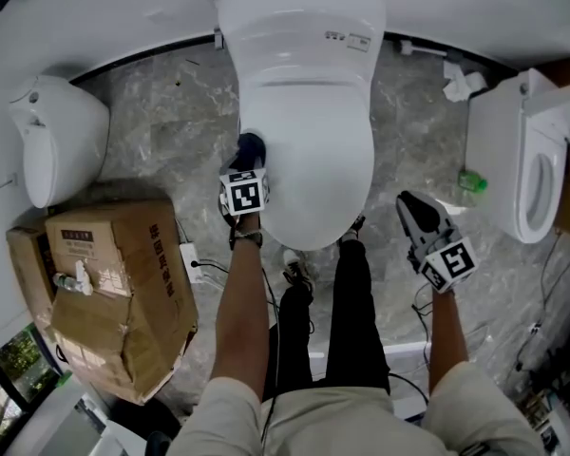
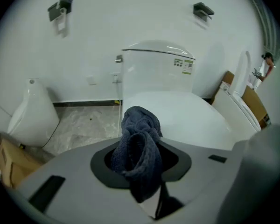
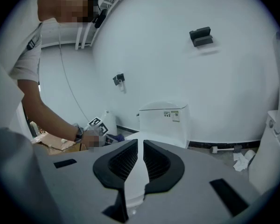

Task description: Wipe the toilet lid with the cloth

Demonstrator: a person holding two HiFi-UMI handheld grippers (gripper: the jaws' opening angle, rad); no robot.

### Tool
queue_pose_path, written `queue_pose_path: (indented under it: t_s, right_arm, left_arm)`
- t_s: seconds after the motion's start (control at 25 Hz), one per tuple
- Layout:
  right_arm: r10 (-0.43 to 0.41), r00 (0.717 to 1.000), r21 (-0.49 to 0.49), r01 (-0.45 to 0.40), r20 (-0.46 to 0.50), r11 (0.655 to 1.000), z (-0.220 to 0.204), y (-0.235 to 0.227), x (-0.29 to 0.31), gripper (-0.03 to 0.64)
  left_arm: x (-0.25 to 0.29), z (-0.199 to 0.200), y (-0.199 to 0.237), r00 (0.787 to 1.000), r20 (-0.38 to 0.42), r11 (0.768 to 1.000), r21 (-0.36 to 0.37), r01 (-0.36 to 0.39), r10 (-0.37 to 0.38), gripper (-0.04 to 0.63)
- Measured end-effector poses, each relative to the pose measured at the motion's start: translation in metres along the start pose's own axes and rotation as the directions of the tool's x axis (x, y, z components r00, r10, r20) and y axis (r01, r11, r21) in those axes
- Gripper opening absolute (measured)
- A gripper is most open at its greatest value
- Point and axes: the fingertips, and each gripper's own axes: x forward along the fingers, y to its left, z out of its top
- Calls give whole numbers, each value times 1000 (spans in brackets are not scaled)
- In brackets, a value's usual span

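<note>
Left tool (image 2: 143, 164) clamps the soft, limp dark cloth (image 2: 137, 125) by a bunched fold at the toilet lid (image 1: 313, 160), centre frame; right tool (image 3: 139, 167) closed, empty.

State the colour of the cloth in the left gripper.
The cloth is dark blue-grey, clearest in the left gripper view.

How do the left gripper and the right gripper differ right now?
The left gripper is shut on the blue cloth; the right gripper is shut on nothing. The left sits at the edge of the toilet lid; the right hangs clear of it. Both bear marker cubes.
</note>
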Motion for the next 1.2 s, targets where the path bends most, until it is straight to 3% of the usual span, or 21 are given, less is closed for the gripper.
queue_pose_path:
  t_s: [0.08,0.16,0.28,0.4,0.48,0.6,0.68,0.76,0.84,1.04,1.2]
  right_arm:
    - [11,1000,2,-11,10,1000,0,10,0,52]
    - [11,1000,6,-11,16,1000,0,15,-3,52]
    - [-6,1000,19,6,18,1000,-3,16,-9,52]
    - [-41,999,25,41,22,999,-4,15,-20,52]
    - [-74,997,29,74,30,997,-4,11,-30,52]
    - [-133,990,38,132,47,991,-3,0,-48,52]
    - [-169,984,42,166,51,985,-3,-7,-59,52]
    - [-192,980,47,190,53,981,-4,-13,-68,52]
    - [-201,978,48,199,51,979,-5,-15,-74,51]
    - [-185,982,47,183,49,982,-9,-4,-73,52]
    - [-157,986,33,156,63,987,-8,21,-62,52]
  left_arm:
    - [-12,-21,28,999,-2,998,-49,-35,35,114]
    - [-20,-35,25,999,-1,999,-34,-40,40,114]
    - [-22,-38,-21,1000,-3,999,40,10,-10,112]
    - [-9,-34,-101,992,-19,985,112,128,-126,112]
    - [-5,-31,-165,975,-55,957,189,221,-215,112]
    - [-5,-35,-249,943,-117,891,311,332,-311,112]
    - [-10,-46,-282,928,-142,851,368,373,-345,112]
    - [-17,-63,-291,923,-152,828,407,385,-354,112]
    - [-23,-78,-276,933,-130,843,400,360,-337,112]
    - [-34,-93,-177,973,-54,948,219,231,-225,114]
    - [-39,-100,-91,991,-49,982,134,134,-128,114]
